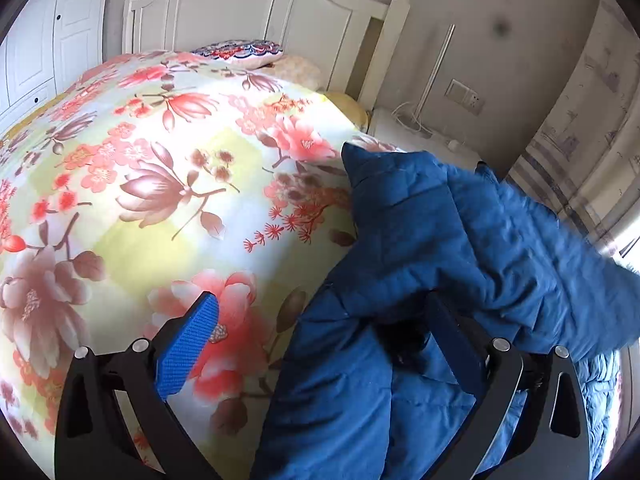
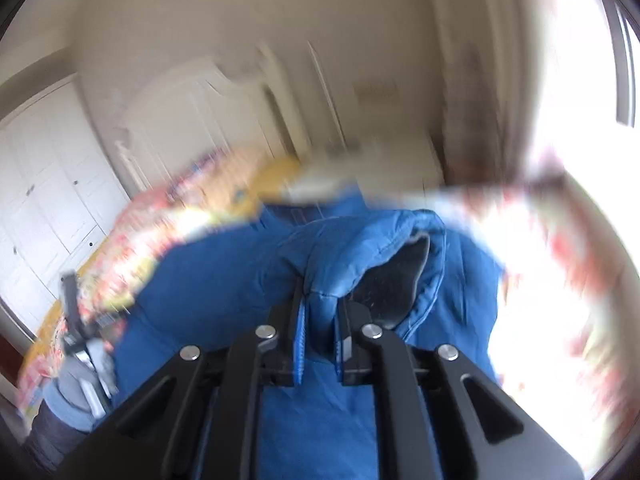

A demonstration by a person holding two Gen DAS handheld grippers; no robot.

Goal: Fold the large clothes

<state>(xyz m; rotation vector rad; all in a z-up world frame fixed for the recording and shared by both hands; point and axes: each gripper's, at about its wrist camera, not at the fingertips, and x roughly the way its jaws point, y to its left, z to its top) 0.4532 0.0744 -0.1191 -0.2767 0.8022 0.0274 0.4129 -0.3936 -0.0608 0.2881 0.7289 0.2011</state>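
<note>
A large blue padded jacket (image 1: 460, 240) lies bunched on the right side of the bed. My left gripper (image 1: 320, 320) is open: its left blue pad (image 1: 188, 344) stands over the quilt, its right finger is partly buried in the jacket's folds. In the blurred right wrist view, my right gripper (image 2: 320, 320) is shut on a fold of the blue jacket (image 2: 328, 276) by a cuff or collar with dark lining (image 2: 396, 280), holding it lifted above the rest of the jacket.
The bed carries a floral quilt (image 1: 160, 180) with a pillow (image 1: 240, 54) at the white headboard (image 1: 248, 8). A white nightstand (image 1: 420, 132) with cables stands at the right. White wardrobe doors (image 2: 48, 184) are at the left. The other gripper's handle (image 2: 80, 340) shows at lower left.
</note>
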